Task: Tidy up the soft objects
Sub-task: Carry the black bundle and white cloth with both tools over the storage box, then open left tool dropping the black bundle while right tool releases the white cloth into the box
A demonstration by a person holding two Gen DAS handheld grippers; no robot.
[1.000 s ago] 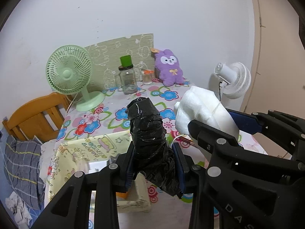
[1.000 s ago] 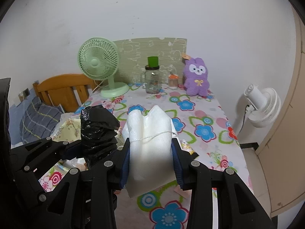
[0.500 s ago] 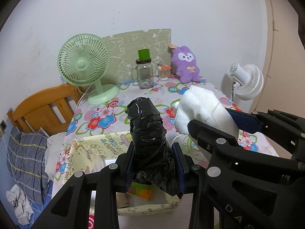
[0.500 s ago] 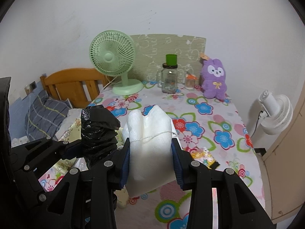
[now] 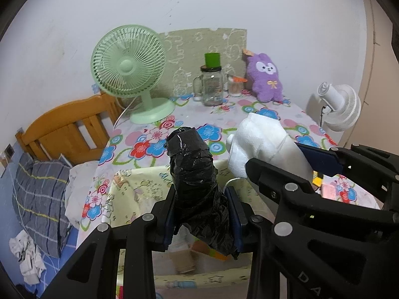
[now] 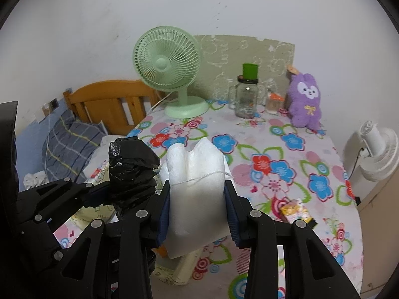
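Above the flowery counter (image 6: 294,154) I hold two soft bundles side by side. My left tongs (image 5: 202,214) are squeezed tight on a black plastic bundle (image 5: 197,174) that sticks up between the blue pads. My right tongs (image 6: 198,211) are squeezed tight on a white foam bundle (image 6: 197,186) with a thin string tied around it. Both bundles hang in the air over a pale yellow box (image 5: 139,199) with little cartoon pictures on it. I can see tiny print on the box, but it is too small for me to read. On the right tongs I can read the letters "DA" and nothing more. At the far end of the counter stand a green fan (image 6: 169,74), a glass jar (image 6: 247,97) and a purple bunny toy (image 6: 305,99).
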